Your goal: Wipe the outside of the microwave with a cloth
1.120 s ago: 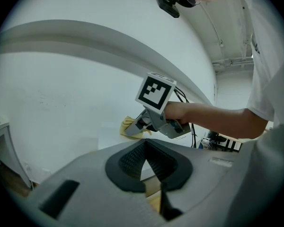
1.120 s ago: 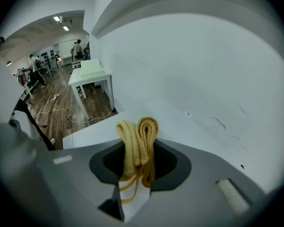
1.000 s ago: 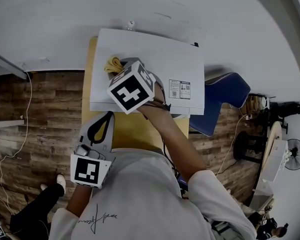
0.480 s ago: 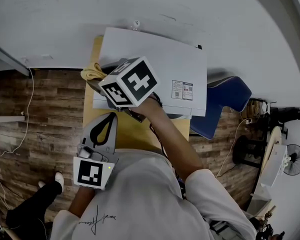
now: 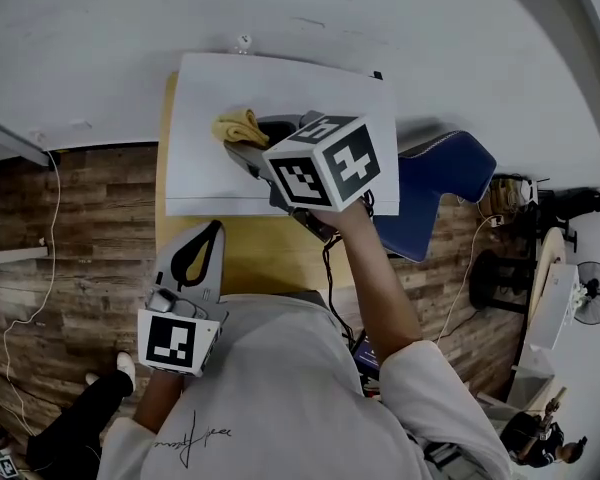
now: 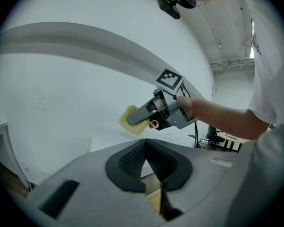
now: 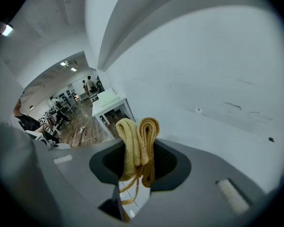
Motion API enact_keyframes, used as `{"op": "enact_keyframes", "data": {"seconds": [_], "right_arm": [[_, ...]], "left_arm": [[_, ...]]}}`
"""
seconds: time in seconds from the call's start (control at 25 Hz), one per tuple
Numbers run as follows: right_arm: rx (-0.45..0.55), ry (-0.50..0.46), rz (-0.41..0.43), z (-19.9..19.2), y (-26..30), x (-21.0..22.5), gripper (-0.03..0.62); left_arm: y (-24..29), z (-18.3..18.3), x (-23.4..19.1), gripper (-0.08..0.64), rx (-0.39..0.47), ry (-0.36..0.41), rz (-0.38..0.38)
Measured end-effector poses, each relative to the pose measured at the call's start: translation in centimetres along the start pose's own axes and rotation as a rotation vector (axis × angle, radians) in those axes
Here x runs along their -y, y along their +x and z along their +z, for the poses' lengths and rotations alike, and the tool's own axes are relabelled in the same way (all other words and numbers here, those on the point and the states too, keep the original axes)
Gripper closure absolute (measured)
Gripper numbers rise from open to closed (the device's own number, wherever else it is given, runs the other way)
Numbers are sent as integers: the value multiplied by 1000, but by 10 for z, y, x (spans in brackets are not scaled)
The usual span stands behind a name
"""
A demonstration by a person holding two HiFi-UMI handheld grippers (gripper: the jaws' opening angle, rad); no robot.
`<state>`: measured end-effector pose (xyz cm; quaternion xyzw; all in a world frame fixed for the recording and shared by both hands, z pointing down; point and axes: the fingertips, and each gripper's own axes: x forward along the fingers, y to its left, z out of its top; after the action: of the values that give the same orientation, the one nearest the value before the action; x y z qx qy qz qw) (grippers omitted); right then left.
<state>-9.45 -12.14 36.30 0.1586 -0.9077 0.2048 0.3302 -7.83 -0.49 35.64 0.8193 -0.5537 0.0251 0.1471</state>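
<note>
The white microwave (image 5: 310,98) stands on a yellow table, seen from above in the head view. A folded yellow cloth (image 5: 238,126) lies pressed on its top, left of middle, with my right gripper (image 5: 244,144) shut on it. The right gripper view shows the cloth (image 7: 138,145) bunched between the jaws, in front of the white wall. In the left gripper view the right gripper (image 6: 138,119) holds the cloth (image 6: 131,123) on the microwave top (image 6: 104,138). My left gripper (image 5: 214,232) hovers low over the table's front left, jaws together and nothing in them; its tips (image 6: 144,148) point at the microwave.
The yellow table (image 5: 265,253) shows in front of the microwave. A blue chair (image 5: 435,188) stands to the right, and a fan (image 5: 585,298) farther right. A white wall runs behind, with wooden floor (image 5: 70,228) to the left. A cable (image 5: 330,298) trails from the right gripper.
My right gripper swept the cloth out to the microwave top's left edge, then back right and onto the top. The left gripper has stayed in place.
</note>
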Motion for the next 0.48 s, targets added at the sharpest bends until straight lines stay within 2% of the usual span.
{"op": "enact_keyframes", "data": {"seconds": [0.12, 0.28, 0.48], "right_arm": [[17, 33, -31, -10, -20, 16, 469], [10, 58, -113, -31, -50, 45, 469], [22, 133, -200, -48, -87, 86, 469]], "left_arm": [[2, -4, 7, 565, -17, 10, -16], [5, -13, 20, 565, -43, 26, -51], [16, -11, 28, 565, -52, 27, -92]]}}
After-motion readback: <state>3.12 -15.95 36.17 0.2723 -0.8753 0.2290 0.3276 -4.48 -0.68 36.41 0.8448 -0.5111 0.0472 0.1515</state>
